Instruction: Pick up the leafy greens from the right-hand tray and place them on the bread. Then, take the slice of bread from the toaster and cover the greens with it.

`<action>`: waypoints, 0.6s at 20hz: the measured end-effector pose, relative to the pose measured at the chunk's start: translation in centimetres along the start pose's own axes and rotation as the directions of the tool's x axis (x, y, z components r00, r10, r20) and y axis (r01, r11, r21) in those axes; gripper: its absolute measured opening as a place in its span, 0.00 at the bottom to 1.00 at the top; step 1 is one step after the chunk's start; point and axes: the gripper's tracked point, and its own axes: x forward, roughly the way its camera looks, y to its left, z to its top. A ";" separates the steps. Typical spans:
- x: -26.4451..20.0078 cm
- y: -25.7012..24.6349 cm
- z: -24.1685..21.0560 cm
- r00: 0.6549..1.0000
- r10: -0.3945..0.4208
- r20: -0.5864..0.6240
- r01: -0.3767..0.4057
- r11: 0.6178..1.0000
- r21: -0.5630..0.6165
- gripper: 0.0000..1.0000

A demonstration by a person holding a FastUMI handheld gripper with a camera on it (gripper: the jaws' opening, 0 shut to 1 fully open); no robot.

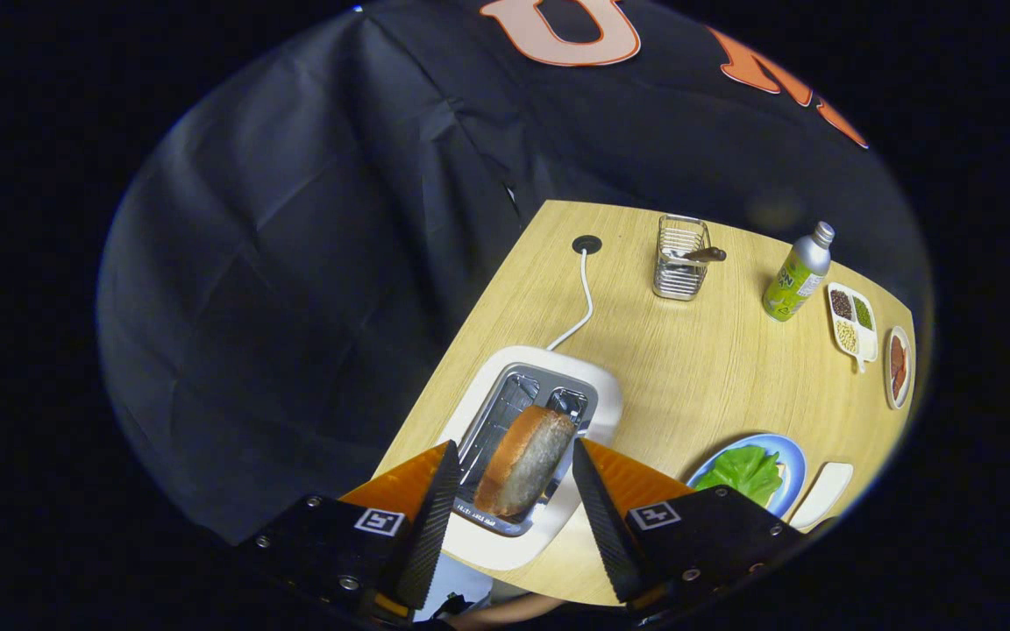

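The fingers stand open, one on each side of the bread sticking up from the toaster, not touching it. The slice stands on edge, its long axis running away from the fingers. They should close squarely on its flat faces, then lift straight up. The greens already lie on the plate, right of the fingers.

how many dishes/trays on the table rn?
4, all beyond the open claw, right of the toaster: blue plate with greens, white tray beside it, compartment dish, small oval dish.
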 end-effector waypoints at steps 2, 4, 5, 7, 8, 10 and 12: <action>0.3 0.2 -0.1 1.000 -0.013 -0.013 0.013 1.000 0.006 0.74; 0.7 0.2 -0.4 0.999 -0.025 -0.027 0.026 1.000 0.014 0.68; 0.9 0.2 -0.8 0.999 -0.024 -0.043 0.025 0.999 0.022 0.66; 1.6 0.1 -1.4 0.997 -0.029 -0.071 0.032 0.999 0.044 0.57; 1.9 0.2 -1.5 0.996 -0.029 -0.079 0.033 0.998 0.048 0.53; 2.6 0.1 -1.6 0.996 -0.036 -0.085 0.041 0.998 0.052 0.44; 3.0 -0.5 -1.4 0.995 -0.068 -0.068 0.072 0.996 0.055 0.39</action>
